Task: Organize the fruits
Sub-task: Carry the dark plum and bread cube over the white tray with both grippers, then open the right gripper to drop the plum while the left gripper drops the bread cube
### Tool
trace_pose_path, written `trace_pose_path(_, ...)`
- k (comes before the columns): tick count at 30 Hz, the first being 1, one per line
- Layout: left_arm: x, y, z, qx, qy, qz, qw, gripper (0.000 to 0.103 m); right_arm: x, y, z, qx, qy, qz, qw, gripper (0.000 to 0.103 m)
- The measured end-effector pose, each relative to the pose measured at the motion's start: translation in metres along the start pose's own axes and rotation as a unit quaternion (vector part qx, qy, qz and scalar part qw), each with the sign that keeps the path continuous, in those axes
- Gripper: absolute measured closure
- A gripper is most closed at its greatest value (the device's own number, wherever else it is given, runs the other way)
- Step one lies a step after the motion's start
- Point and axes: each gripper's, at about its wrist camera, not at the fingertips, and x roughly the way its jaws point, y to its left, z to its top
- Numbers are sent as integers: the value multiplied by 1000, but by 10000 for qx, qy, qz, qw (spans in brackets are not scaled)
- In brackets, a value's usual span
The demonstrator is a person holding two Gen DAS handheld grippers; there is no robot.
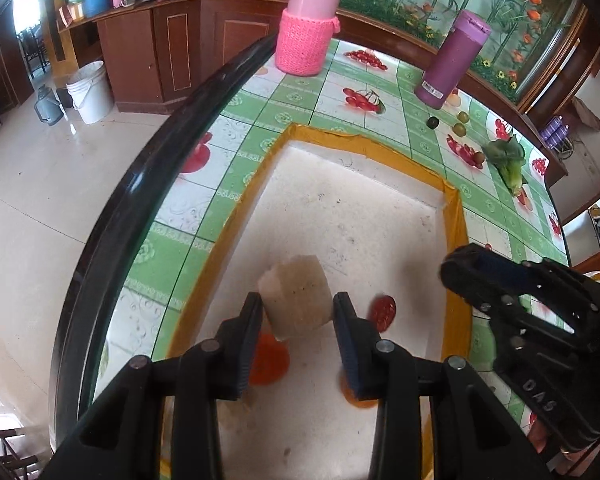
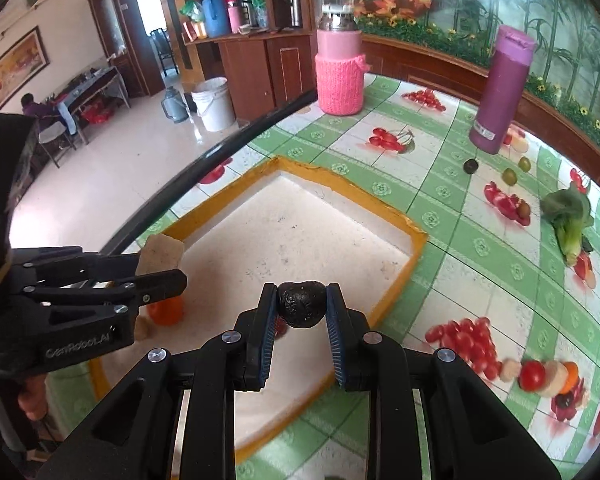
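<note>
My left gripper (image 1: 298, 304) is shut on a pale beige fruit chunk (image 1: 294, 280) above a white tray with a yellow taped rim (image 1: 457, 216). Under it in the tray lie an orange fruit (image 1: 269, 358), a second orange piece (image 1: 356, 398) and a small red fruit (image 1: 383, 312). My right gripper (image 2: 302, 292) is shut on a dark wrinkled round fruit (image 2: 302, 306) over the tray (image 2: 416, 248). In the right wrist view the left gripper (image 2: 162, 266) hangs at the left with the chunk (image 2: 160, 254) above the orange fruit (image 2: 166, 311). The right gripper (image 1: 460, 270) shows at the right edge of the left wrist view.
On the fruit-print tablecloth stand a pink knit-covered bottle (image 2: 339, 80) and a purple flask (image 2: 502, 88). Beyond the tray lie small green fruits (image 2: 510, 176), a dark fruit (image 2: 471, 166) and a leafy vegetable (image 2: 570, 220). The table's black edge (image 1: 140, 184) runs at the left.
</note>
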Motion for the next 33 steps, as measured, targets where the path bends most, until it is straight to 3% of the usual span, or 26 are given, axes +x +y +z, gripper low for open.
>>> trace_pose_path(7,28,7,10,-39,294,-30,9996,64,42,-2,3,-22,341,-66,9994,80)
trace_pose_path(14,42,13,13,-36,442,19,9990,64,57,0,1,-139,470,-111,9987,80)
trace_pose_path(33,25,12,4,41,235,296,9993,61,45,-12,-5,65,473,-158,9987,73)
